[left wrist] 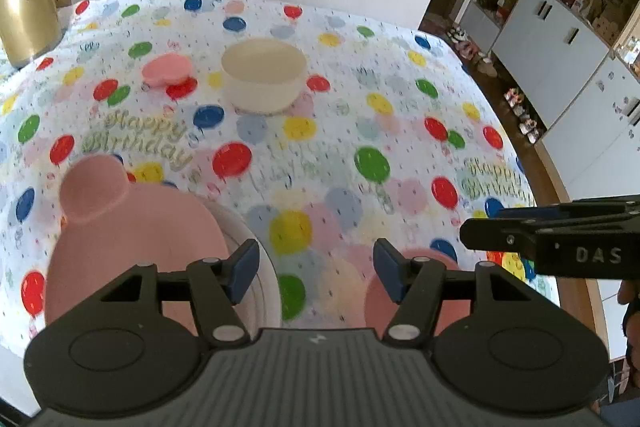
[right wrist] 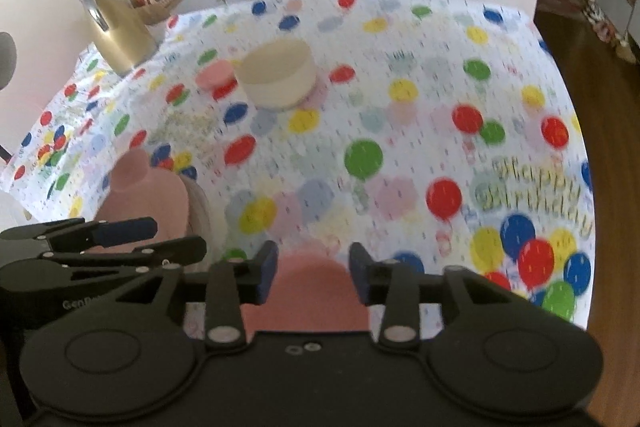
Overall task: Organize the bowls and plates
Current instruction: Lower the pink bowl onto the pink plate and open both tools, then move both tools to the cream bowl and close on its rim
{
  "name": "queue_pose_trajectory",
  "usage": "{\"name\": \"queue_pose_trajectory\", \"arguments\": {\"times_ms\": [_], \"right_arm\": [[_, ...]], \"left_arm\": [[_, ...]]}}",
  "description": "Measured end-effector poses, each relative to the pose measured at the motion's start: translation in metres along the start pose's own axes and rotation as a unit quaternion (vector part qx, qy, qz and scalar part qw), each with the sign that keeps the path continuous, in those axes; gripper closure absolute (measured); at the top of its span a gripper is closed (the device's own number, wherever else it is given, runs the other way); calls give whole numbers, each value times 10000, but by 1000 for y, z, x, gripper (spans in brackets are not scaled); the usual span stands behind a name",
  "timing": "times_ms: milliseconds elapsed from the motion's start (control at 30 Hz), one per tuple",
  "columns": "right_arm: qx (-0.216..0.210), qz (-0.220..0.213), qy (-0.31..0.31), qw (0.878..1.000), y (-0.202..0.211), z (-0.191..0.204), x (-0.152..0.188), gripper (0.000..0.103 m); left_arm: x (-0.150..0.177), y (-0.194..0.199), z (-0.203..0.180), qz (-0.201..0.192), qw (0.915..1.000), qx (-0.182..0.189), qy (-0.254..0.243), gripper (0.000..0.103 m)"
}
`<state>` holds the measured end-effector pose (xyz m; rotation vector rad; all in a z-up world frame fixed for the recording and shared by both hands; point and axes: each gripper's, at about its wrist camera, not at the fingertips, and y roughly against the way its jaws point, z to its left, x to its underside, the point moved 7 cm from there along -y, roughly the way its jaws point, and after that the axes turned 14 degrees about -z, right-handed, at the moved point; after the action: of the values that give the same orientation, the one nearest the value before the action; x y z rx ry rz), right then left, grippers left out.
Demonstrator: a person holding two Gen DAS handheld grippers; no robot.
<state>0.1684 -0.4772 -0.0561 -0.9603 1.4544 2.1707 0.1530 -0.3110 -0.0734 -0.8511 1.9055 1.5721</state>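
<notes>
Both grippers' fingers stand half open and empty: left gripper point(left wrist: 316, 269), right gripper point(right wrist: 314, 273). Pink eared plate point(left wrist: 132, 227) lies at the bench's near-left edge; cream bowl point(left wrist: 264, 75) sits mid-bench. Approach the bowl's rim squarely.

"Happy Birthday" in silvery-gold script is printed on the balloon-patterned tablecloth point(left wrist: 320, 131) over the tabletop, once at the left of the left wrist view and again, blurred, near its right edge; the right wrist view shows it smeared at the right. The right hand-held gripper point(left wrist: 464, 233) carries "DAS"; the left hand-held gripper point(right wrist: 180, 239) shows "Gen", the remainder hidden.
</notes>
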Motion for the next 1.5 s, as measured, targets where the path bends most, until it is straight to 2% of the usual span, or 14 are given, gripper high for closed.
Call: {"name": "queue_pose_trajectory", "arguments": {"times_ms": [33, 200, 467, 533, 633, 833, 967, 1167, 1500], "right_arm": [[23, -92, 30, 10000, 0, 2, -5, 40], [81, -377, 124, 9992, -9, 15, -28, 27], [129, -573, 62, 9983, -35, 31, -58, 21], [137, -591, 57, 9981, -43, 33, -63, 16], [174, -566, -31, 9982, -55, 33, -70, 15], [242, -574, -287, 9976, -79, 31, -89, 15], [468, -608, -166, 9969, -99, 30, -102, 14], [581, -493, -125, 9970, -132, 29, -112, 14], [716, -157, -164, 9972, -180, 22, -116, 21]], "left_arm": [[-5, -2, 3, -31, 10000, 6, 1, 41], [-28, -14, 18, -158, 9999, 54, -27, 41], [-59, -32, 40, -271, 9994, 187, -116, 41], [-67, -37, 45, -317, 9992, 212, -138, 35], [-79, -44, 56, -431, 9988, 193, -146, 27], [-103, -66, 80, -496, 9986, 148, -105, 27], [-119, -87, 95, -516, 9986, 79, -26, 27], [-137, -123, 111, -459, 9989, 1, 73, 27], [-140, -171, 121, -190, 9997, -18, 172, 28]]}}
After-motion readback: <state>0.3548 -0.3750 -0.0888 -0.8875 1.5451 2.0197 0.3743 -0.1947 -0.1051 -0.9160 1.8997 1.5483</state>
